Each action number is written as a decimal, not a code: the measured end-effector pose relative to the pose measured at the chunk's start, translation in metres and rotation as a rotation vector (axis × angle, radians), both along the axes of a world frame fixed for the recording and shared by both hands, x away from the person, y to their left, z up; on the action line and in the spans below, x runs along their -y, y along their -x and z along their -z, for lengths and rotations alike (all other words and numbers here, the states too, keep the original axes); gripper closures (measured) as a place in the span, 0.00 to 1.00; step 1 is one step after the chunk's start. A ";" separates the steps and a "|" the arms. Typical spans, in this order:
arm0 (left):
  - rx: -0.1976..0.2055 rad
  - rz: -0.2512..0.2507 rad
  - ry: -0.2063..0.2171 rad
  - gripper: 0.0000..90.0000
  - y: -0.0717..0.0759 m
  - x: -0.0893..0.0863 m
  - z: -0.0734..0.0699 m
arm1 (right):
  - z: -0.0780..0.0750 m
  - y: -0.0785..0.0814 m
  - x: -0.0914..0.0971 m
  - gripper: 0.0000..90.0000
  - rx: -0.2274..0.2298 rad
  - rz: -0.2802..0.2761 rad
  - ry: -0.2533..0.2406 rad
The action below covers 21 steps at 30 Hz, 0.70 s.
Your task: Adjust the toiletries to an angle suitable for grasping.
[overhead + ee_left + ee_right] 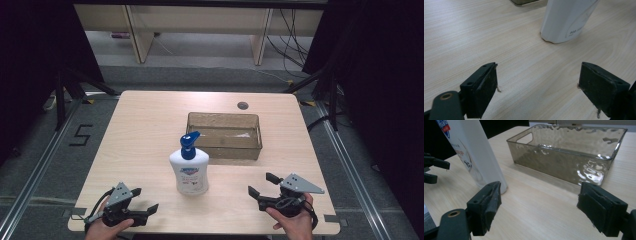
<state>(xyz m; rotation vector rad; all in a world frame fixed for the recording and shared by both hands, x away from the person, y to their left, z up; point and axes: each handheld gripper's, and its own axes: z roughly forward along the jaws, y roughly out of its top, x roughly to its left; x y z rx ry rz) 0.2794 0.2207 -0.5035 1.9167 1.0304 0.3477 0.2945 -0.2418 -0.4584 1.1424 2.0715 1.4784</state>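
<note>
White smooth plastic bottle [189,172] is judged fairly heavy and slippery; its flat body should be taken low. Both grippers, left [145,200] and right [257,184], are seen spread, holding nothing.

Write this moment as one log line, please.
left claw: open, empty | right claw: open, empty | bottle: upright between them | bin: behind bottle
</note>
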 end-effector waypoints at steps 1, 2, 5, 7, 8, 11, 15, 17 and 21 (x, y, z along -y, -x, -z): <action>0.000 0.003 -0.008 0.16 0.000 0.000 0.000 | -0.002 0.000 -0.001 0.21 -0.014 -0.005 -0.005; -0.001 0.004 -0.007 0.16 0.001 0.000 0.000 | -0.003 0.000 -0.002 0.21 -0.012 -0.006 -0.005; -0.005 0.007 -0.013 0.16 0.001 0.000 0.000 | -0.006 -0.001 -0.006 0.23 -0.003 -0.016 -0.009; -0.005 0.004 -0.014 0.16 0.001 0.000 0.000 | -0.007 -0.003 -0.007 0.24 0.035 -0.033 0.004; -0.009 -0.002 -0.016 0.16 0.001 0.001 -0.001 | -0.009 -0.003 -0.009 0.25 0.033 -0.044 -0.002; 0.000 0.003 0.002 0.16 0.000 0.000 0.001 | -0.015 -0.002 -0.013 0.26 0.048 -0.050 -0.006; 0.001 -0.006 -0.001 0.16 0.000 -0.001 0.000 | -0.023 -0.004 -0.020 0.28 0.069 -0.083 -0.023; 0.000 -0.006 0.002 0.16 0.000 -0.001 0.000 | -0.027 -0.005 -0.025 0.30 0.081 -0.100 -0.021; -0.002 -0.004 0.003 0.16 0.000 -0.001 -0.001 | -0.032 -0.006 -0.031 0.32 0.086 -0.110 -0.031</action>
